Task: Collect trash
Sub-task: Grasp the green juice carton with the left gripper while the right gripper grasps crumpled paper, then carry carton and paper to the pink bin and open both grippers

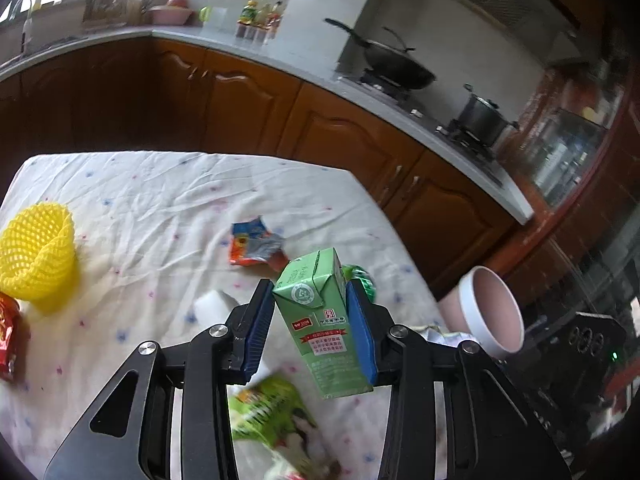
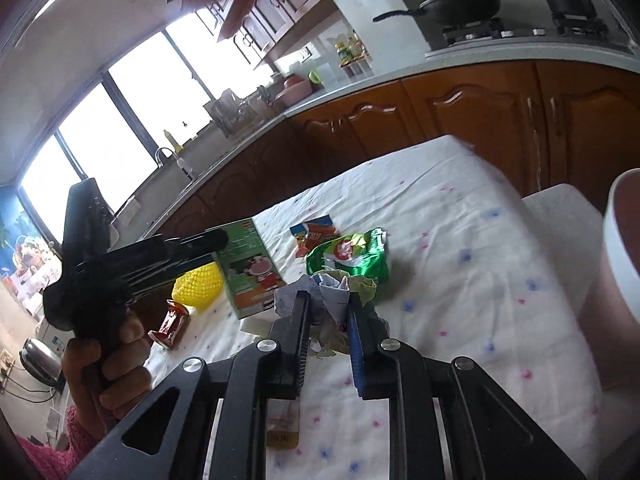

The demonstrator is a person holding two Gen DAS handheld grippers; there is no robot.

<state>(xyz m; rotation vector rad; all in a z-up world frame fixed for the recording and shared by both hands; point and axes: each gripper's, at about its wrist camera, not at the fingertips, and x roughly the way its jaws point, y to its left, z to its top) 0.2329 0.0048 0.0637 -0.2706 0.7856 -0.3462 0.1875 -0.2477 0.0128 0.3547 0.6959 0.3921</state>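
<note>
Left wrist: boxy green carton [image 1: 320,320] (glossy) between ribbed gripper [image 1: 310,308] pads.

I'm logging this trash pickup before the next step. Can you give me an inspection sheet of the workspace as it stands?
Surface: table under a wrinkled white cloth with small coloured dots.
Job's things: green drink carton held off the cloth; crumpled paper wad held; pink bin open at the table's right edge.
Clutter: yellow foam net, blue-orange wrapper, red wrapper, green snack bag, another green packet.
Grippers: left gripper shut on the carton; right gripper shut on the paper wad.
Cables: nothing seen.
Surroundings: wooden cabinets, grey counter, wok and pot on the stove.
</note>
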